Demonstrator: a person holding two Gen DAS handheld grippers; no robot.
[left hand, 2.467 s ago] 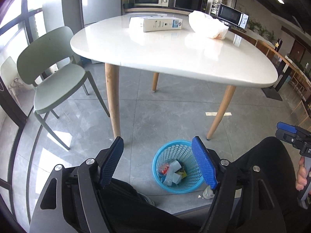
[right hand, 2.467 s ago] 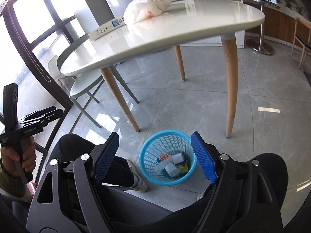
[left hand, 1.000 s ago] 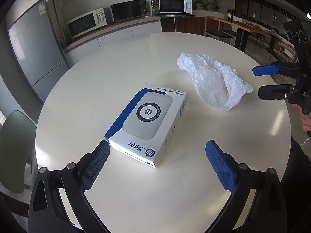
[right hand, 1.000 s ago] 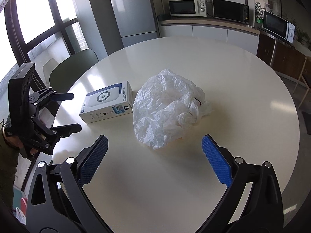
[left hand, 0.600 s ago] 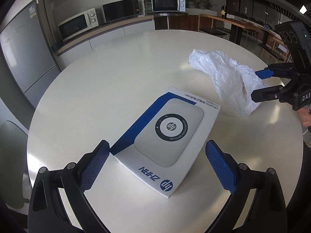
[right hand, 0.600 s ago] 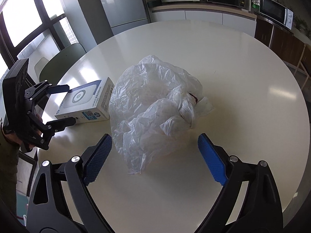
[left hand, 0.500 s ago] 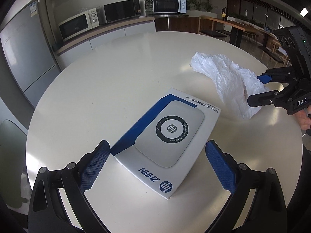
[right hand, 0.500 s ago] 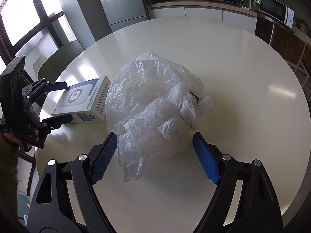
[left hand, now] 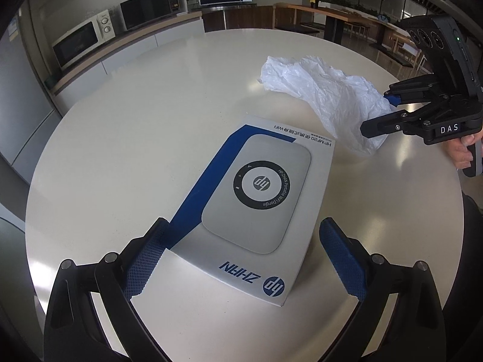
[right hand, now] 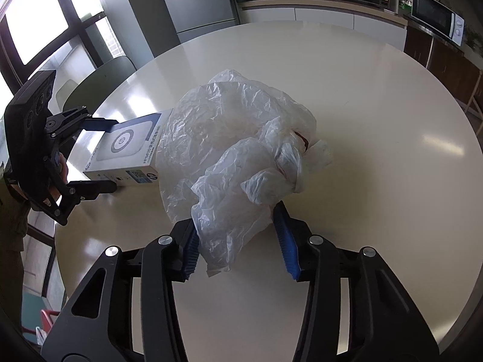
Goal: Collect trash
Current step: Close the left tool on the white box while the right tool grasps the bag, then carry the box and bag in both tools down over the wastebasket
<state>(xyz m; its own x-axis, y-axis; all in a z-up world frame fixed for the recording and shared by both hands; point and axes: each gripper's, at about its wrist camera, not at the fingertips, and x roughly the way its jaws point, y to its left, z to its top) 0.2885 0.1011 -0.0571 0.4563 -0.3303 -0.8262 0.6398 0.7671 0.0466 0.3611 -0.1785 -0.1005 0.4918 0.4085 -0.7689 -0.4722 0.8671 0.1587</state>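
Scene: We see two hand-held grippers over a round white table point(left hand: 126, 138), each squared up to one piece of trash.
Right gripper: The right gripper point(right hand: 238, 238) has its jaws closing around the near tail of a crumpled plastic bag point(right hand: 241, 138); the left pad already touches the film, the right pad appears to stand just clear of it.
Left gripper: The left gripper point(left hand: 241, 259) has its jaws spread wide on either side of a white and blue box point(left hand: 250, 202), which lies flat on the table; the left pad sits against the near corner, the right pad stands apart from it.
Where the trash lies: Box and bag sit side by side near the table's middle, the bag's edge brushing the box's far end.
How we would do it well: We judge the bag needs a bunched fold between the pads, not one loose layer, or it may slip out on lifting. The box looks nearly as wide as the spread, so we would centre it and close on its long sides.
Writing: The box reads "hp", "ZHAN" and "HP MF20", plus "HP ZHAN Portable WiFi Dongle" around its ring. The right gripper's body reads "DAS".
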